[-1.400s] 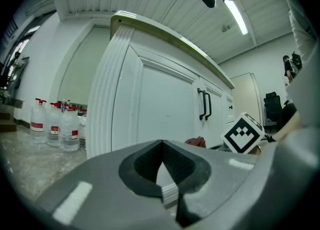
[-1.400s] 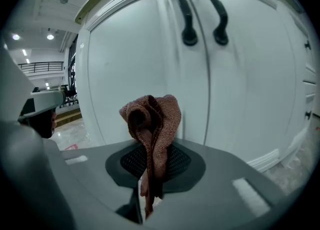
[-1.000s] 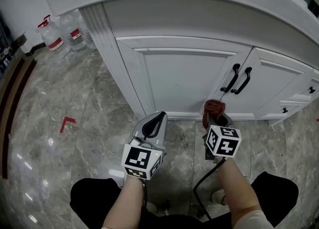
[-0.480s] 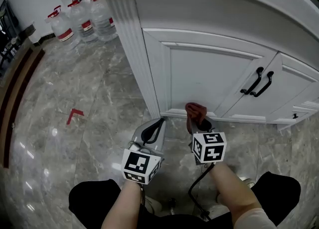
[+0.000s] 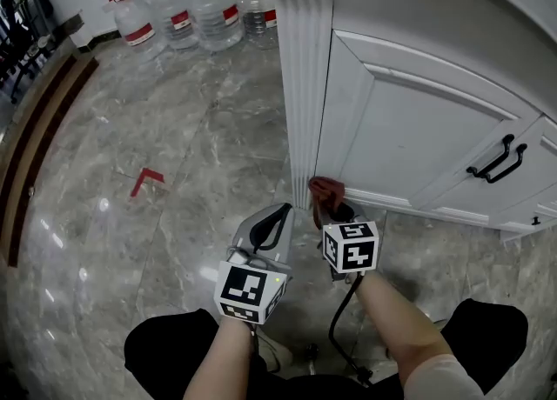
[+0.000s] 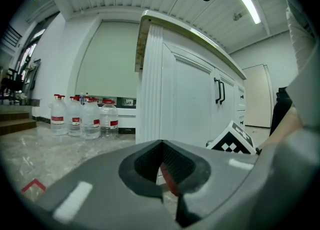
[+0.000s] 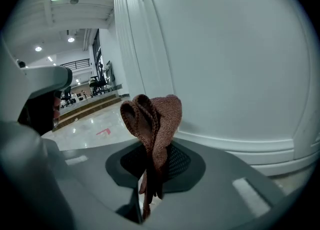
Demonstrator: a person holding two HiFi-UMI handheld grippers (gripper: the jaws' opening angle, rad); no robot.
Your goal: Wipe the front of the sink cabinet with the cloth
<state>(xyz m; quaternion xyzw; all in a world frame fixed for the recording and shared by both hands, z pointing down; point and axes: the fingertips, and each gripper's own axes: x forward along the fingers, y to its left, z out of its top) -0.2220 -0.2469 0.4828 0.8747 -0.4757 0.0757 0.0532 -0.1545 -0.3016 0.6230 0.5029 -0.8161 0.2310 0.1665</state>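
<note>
Now right tongs (image 7: pixel 149 181) pinch the cloth (image 7: pixel 154 116) near the sink cabinet (image 5: pixel 409 129); left tongs (image 6: pixel 161 171) closed, empty.

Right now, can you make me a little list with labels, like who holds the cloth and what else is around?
Right gripper: shut on the reddish-brown knitted cloth
Cloth spot: low, by the foot of the white sink cabinet's ribbed corner post; I can't tell if it touches
Left gripper: shut, holding nothing, beside the right one
Cabinet doors: closed, with two black handles
Floor: grey marble tiles with a red corner mark
Far off: clear water bottles with red caps
</note>
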